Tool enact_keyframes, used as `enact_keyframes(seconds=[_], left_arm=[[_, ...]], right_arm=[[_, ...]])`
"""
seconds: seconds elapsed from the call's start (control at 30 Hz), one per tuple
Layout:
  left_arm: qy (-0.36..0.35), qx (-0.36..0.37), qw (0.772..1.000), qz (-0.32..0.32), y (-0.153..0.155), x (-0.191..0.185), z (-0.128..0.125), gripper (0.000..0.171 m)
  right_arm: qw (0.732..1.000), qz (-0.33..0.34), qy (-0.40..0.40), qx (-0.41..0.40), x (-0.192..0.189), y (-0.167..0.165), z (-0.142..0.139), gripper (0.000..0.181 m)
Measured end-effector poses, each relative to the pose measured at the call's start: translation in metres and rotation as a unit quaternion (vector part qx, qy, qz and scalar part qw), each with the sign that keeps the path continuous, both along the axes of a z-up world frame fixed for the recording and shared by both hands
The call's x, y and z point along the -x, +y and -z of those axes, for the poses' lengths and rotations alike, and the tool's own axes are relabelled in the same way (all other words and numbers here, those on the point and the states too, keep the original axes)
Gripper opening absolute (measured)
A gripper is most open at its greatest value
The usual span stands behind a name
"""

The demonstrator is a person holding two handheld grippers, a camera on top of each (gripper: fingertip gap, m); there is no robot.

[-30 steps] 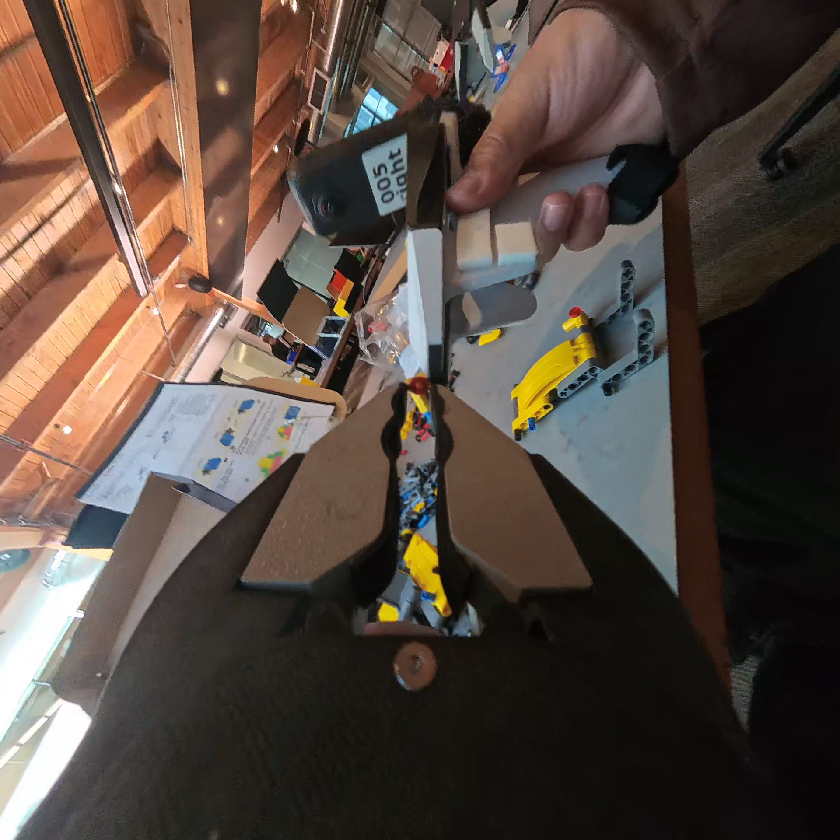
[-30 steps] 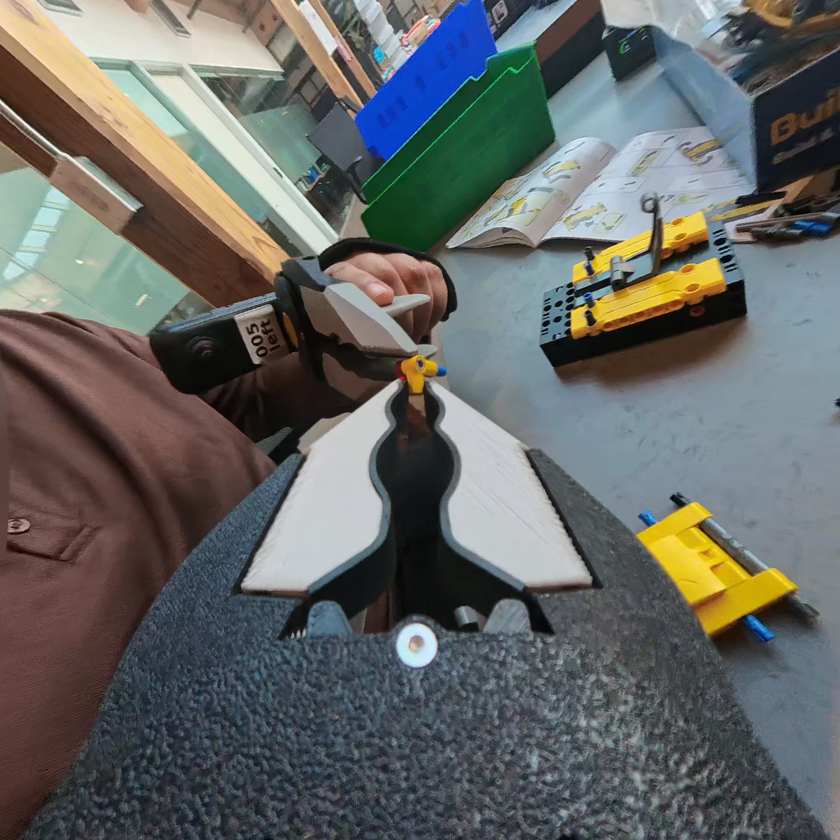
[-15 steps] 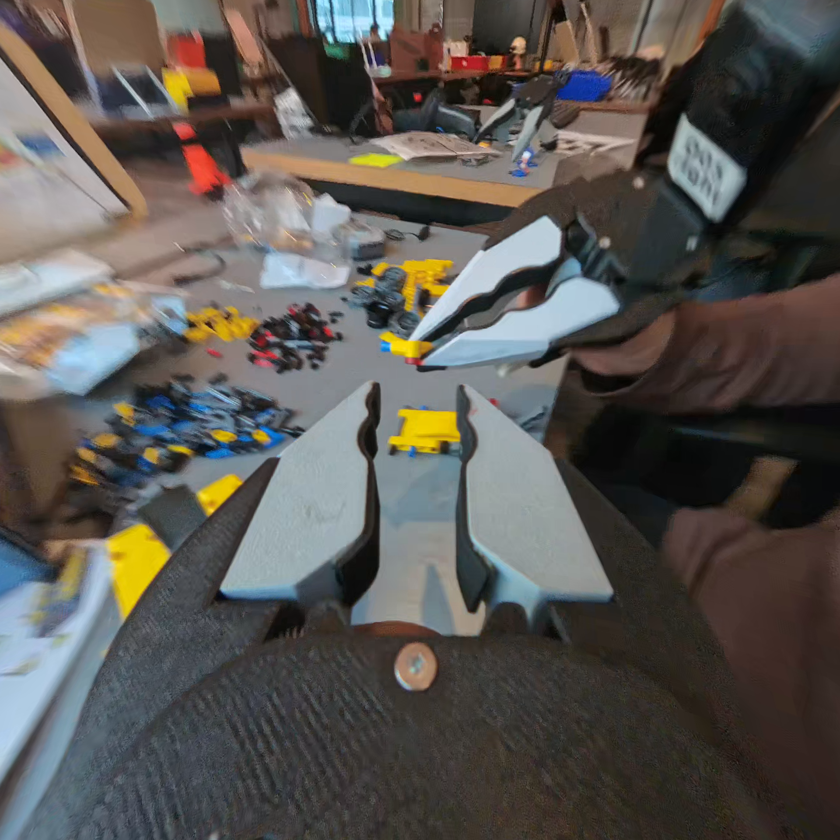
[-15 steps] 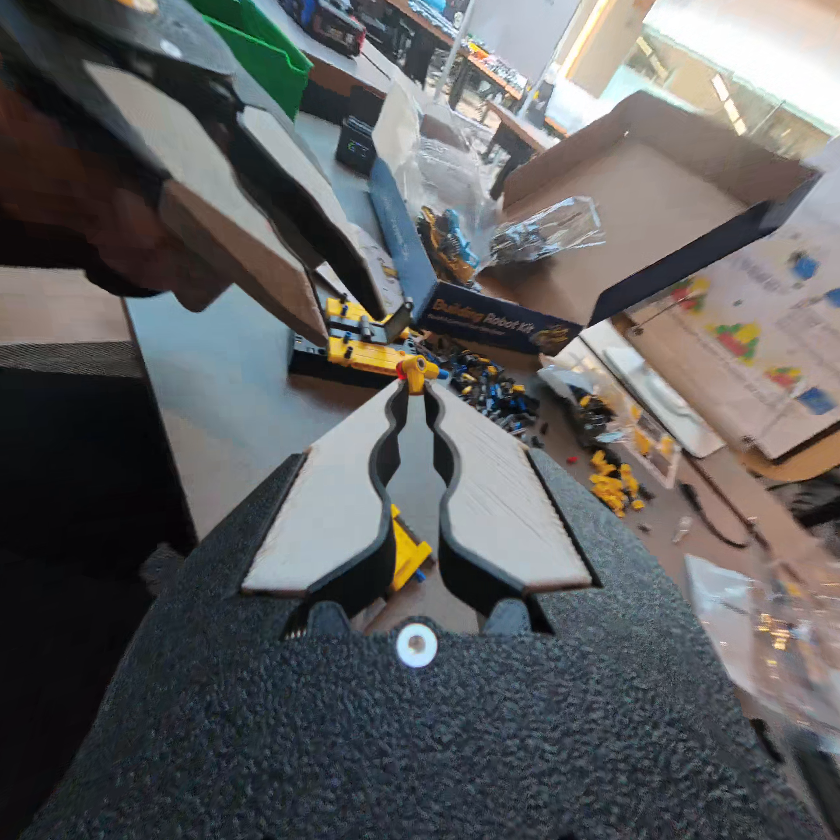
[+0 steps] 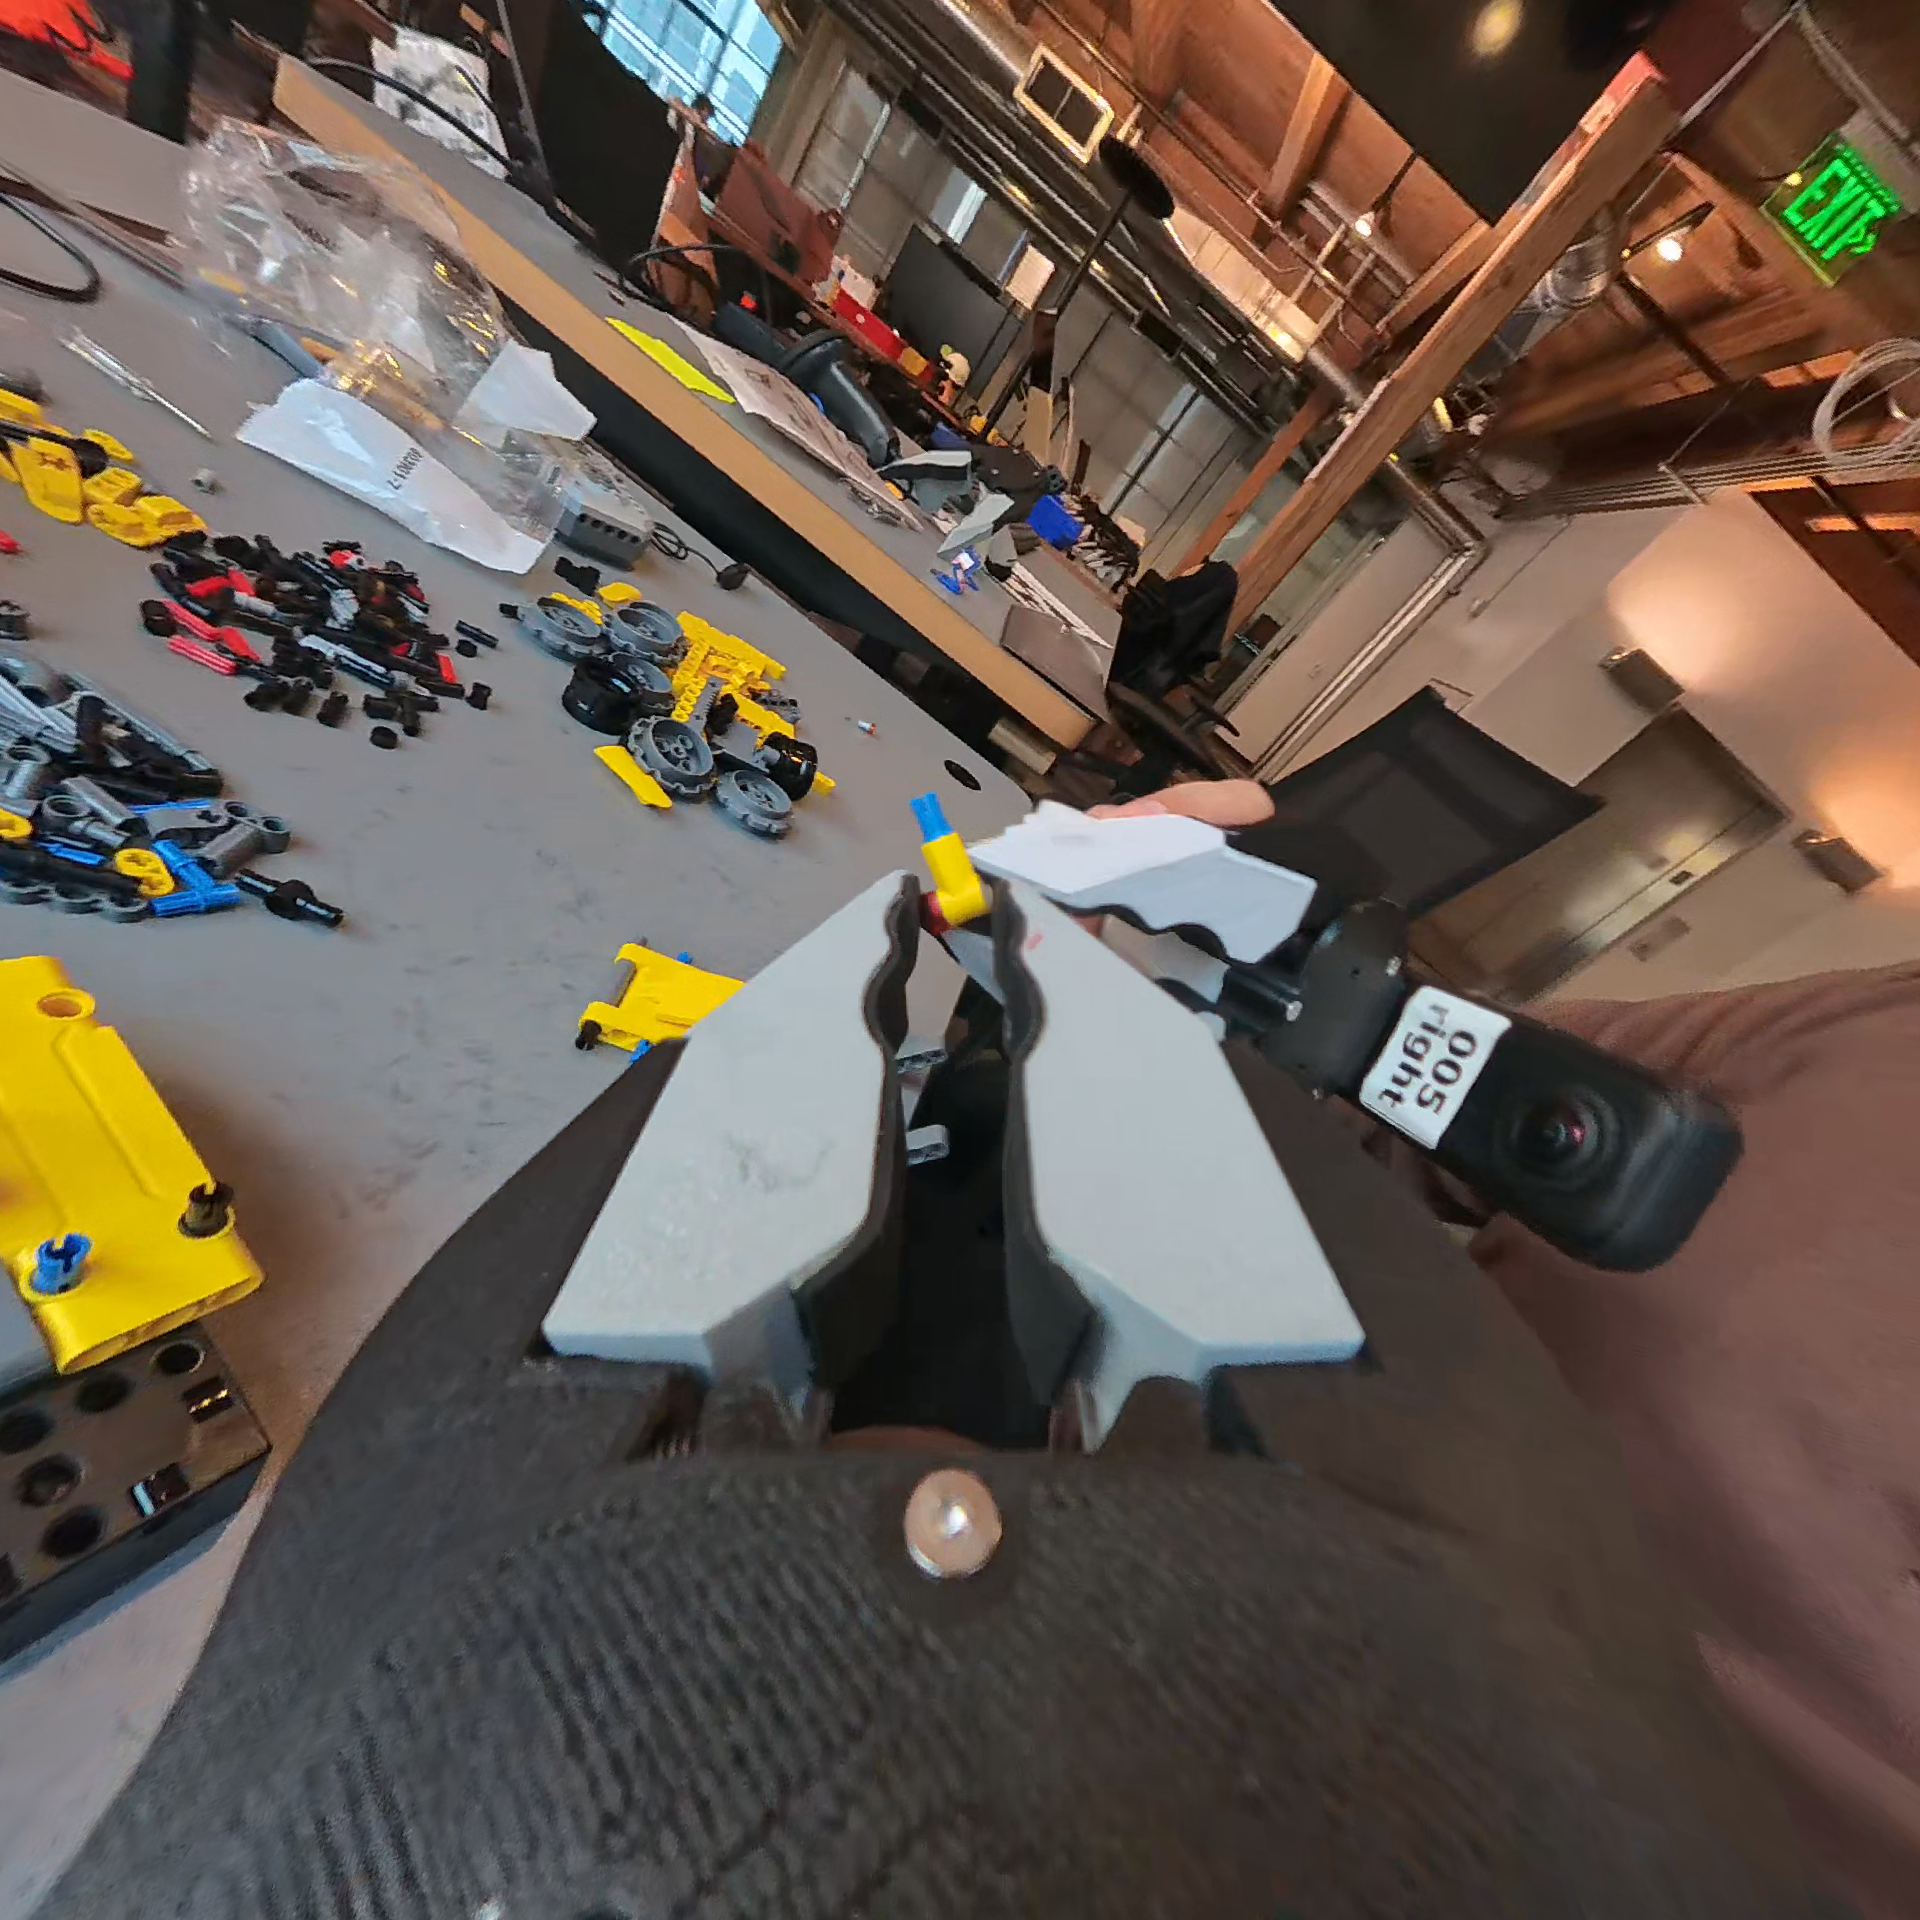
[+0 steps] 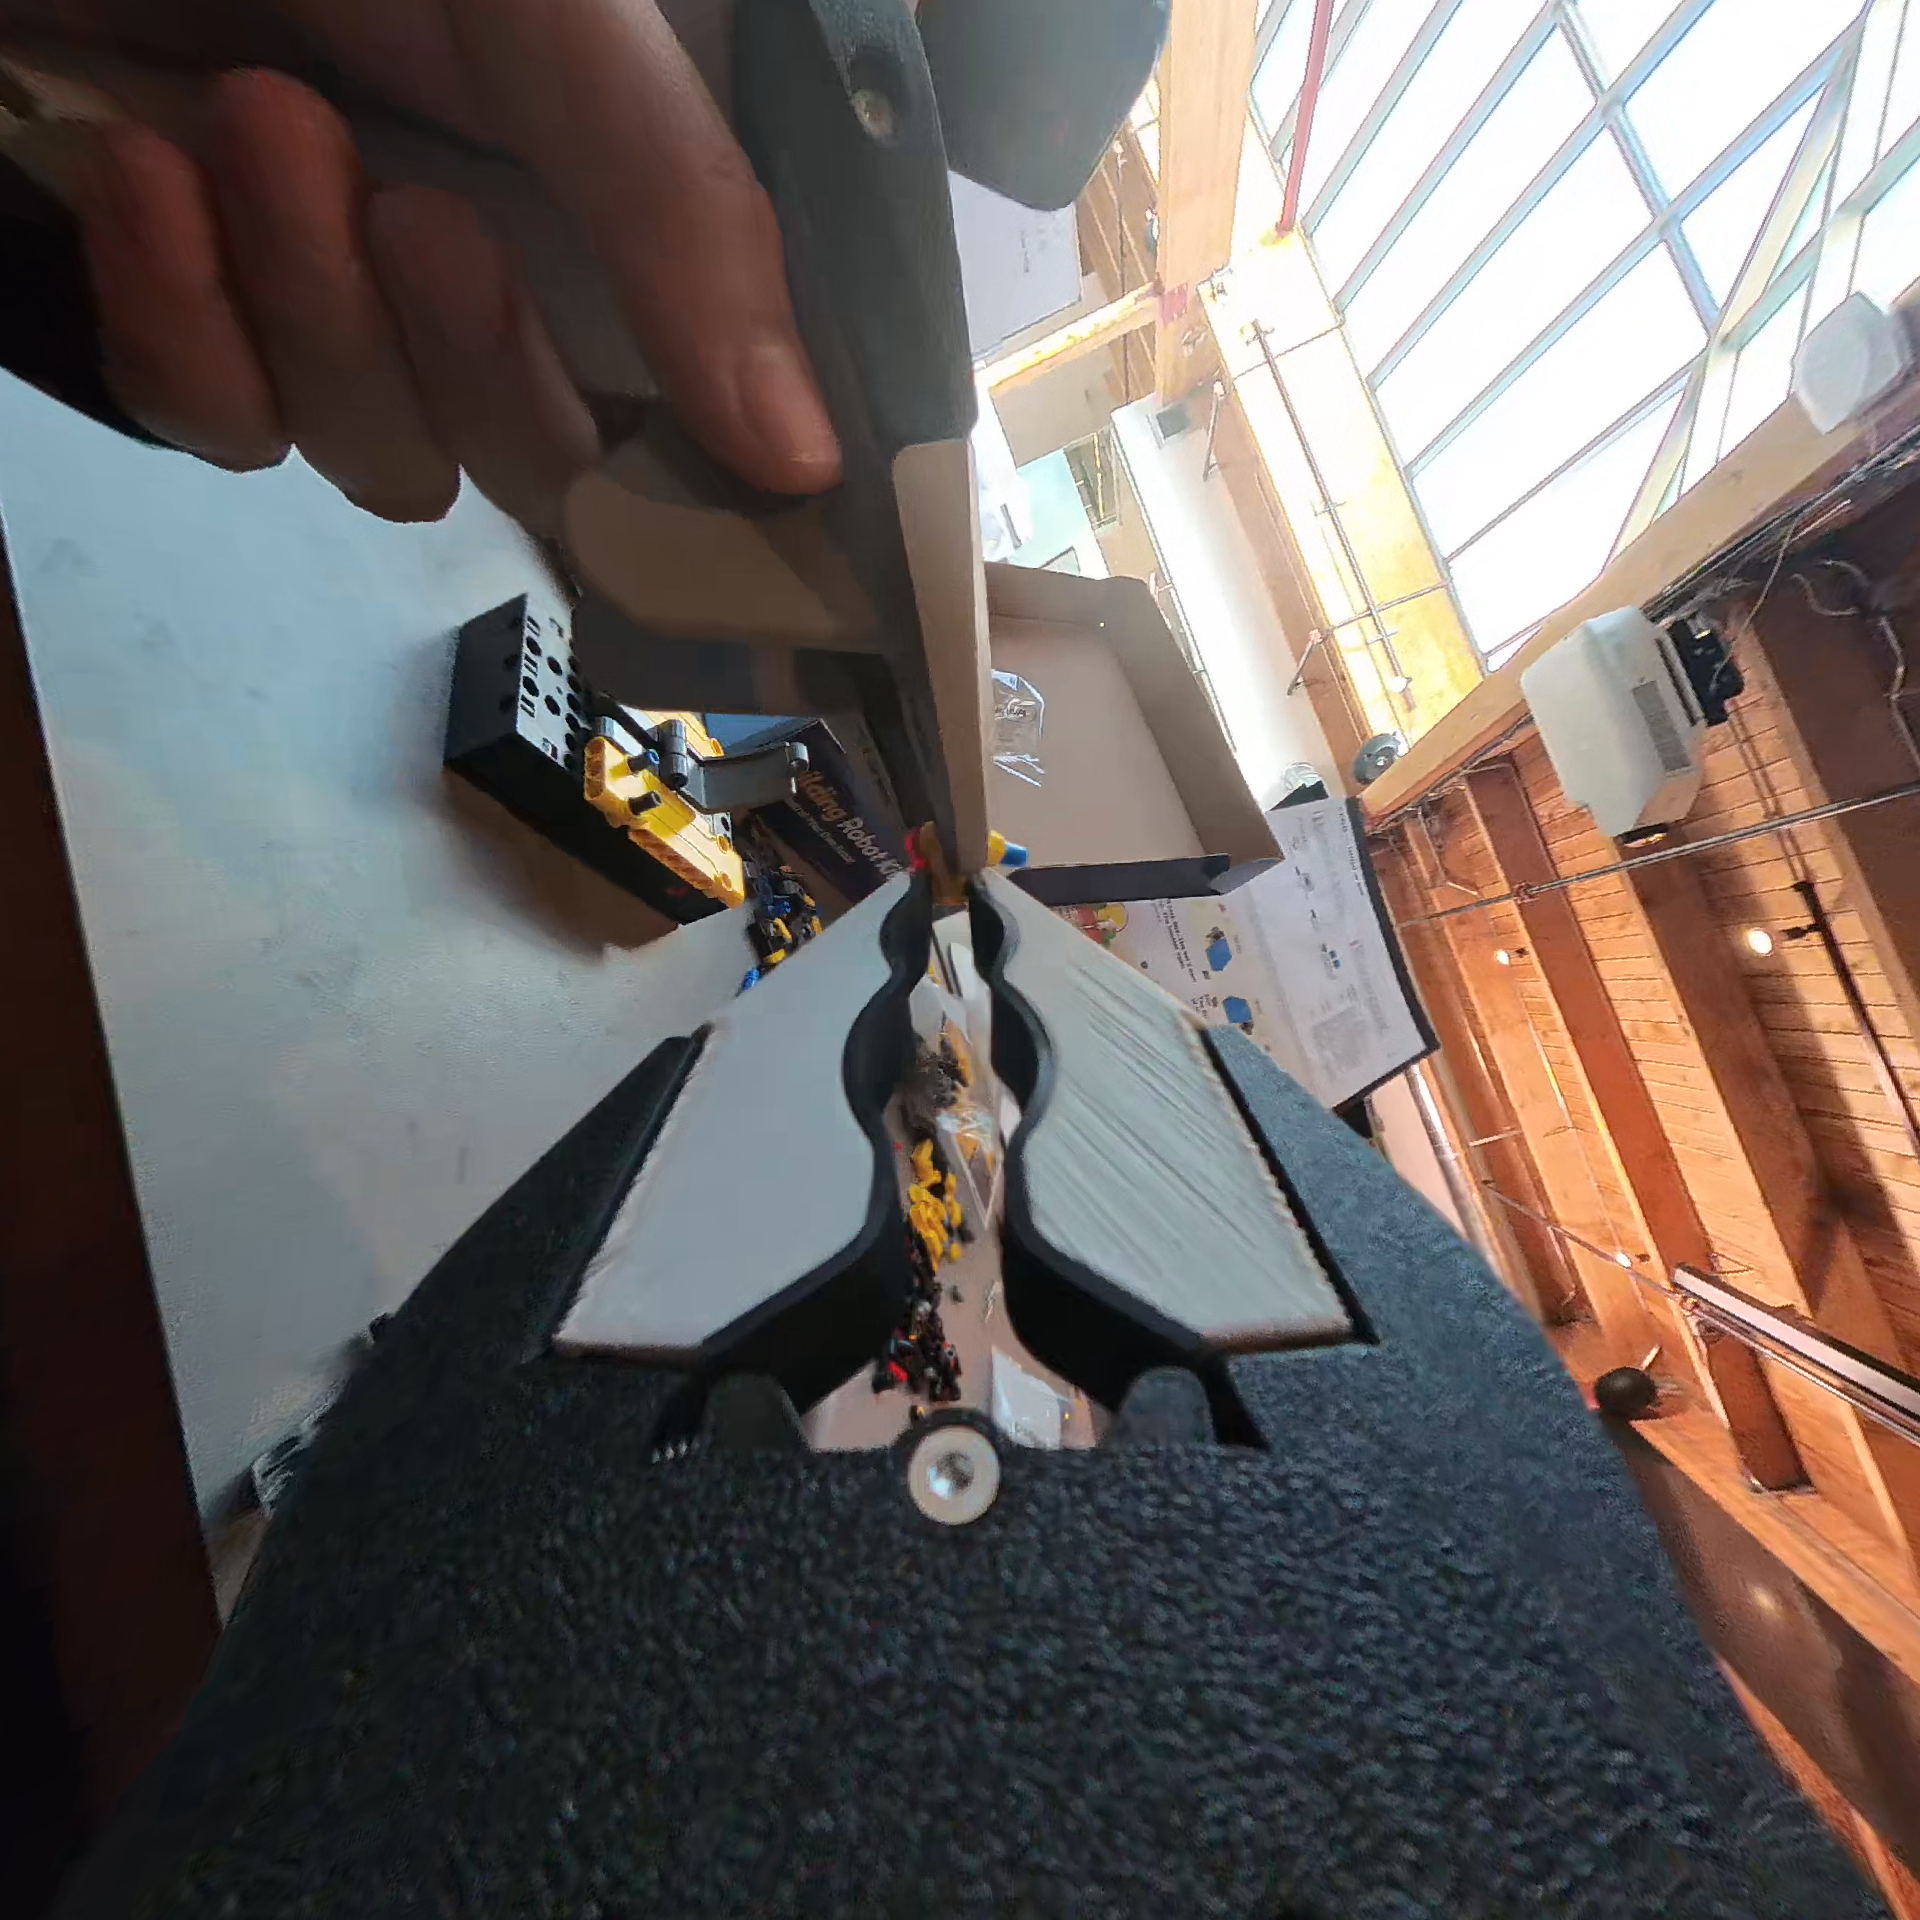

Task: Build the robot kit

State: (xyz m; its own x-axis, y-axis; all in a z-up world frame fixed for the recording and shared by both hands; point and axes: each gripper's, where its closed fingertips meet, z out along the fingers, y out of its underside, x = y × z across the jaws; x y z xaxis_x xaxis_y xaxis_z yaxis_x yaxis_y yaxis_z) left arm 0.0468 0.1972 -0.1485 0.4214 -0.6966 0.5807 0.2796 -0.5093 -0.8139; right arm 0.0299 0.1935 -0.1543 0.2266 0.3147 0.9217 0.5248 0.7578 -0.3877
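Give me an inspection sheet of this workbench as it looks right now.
Surface: grey table, scuffed.
Job's things: small yellow connector with a blue pin, held above the table; black and yellow assembly; piles of loose parts.
Clutter: clear plastic bags; open cardboard box; instruction sheet.
Grippers: right gripper shut on the small yellow connector; left gripper has its tips either side of that piece, grip unclear.
Cables: black cable at the table's far corner.
Surroundings: second table, wooden beams, large windows.
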Motion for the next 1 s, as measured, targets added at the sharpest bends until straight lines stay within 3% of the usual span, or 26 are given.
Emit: enact_keyframes(seconds=[0.1,0.17,0.23,0.3,0.33,0.4,0.5,0.53,0.57,0.6,0.67,0.8,1.0], left_arm=[[-0.004,-0.011,1.000,-0.005,-0.001,-0.001,-0.002,0.010],[0.029,-0.031,0.999,-0.010,-0.002,-0.001,0.000,0.010],[0.115,-0.080,0.990,-0.025,0.000,0.001,0.007,0.010],[0.231,-0.165,0.958,-0.049,0.003,0.006,0.015,0.010],[0.298,-0.214,0.929,-0.059,0.003,0.008,0.021,0.010],[0.436,-0.306,0.844,-0.067,0.003,0.011,0.036,0.010],[0.600,-0.427,0.673,-0.068,0.004,0.010,0.057,0.009],[0.633,-0.451,0.627,-0.055,0.004,0.006,0.067,0.010],[0.653,-0.469,0.593,-0.045,0.003,0.001,0.076,0.010],[0.663,-0.478,0.575,-0.034,0.003,-0.004,0.085,0.010],[0.678,-0.478,0.558,-0.010,0.001,-0.011,0.099,0.010],[0.688,-0.479,0.545,-0.012,0.004,-0.014,0.102,0.010],[0.694,-0.487,0.530,-0.019,0.005,-0.015,0.105,0.010]], right_arm=[[1.000,0.007,0.001,-0.014,0.000,-0.001,-0.001,0.005],[1.000,-0.004,0.007,0.020,0.000,-0.002,0.002,0.005],[0.996,-0.021,0.008,0.088,0.000,-0.001,0.010,0.006],[0.984,-0.044,0.005,0.172,-0.004,0.000,0.019,0.005],[0.977,-0.053,0.008,0.207,-0.009,0.002,0.021,0.004],[0.954,-0.059,0.002,0.293,-0.023,0.013,0.028,0.000],[0.888,-0.058,0.024,0.455,-0.045,0.034,0.036,0.004],[0.862,-0.064,0.034,0.502,-0.051,0.039,0.036,0.007],[0.838,-0.071,0.047,0.540,-0.056,0.042,0.034,0.011],[0.813,-0.087,0.047,0.573,-0.060,0.040,0.034,0.010],[0.777,-0.114,0.032,0.618,-0.065,0.032,0.036,0.011],[0.775,-0.121,-0.027,0.620,-0.065,0.015,0.053,0.018],[0.822,-0.101,-0.138,0.543,-0.048,-0.002,0.087,0.020]])
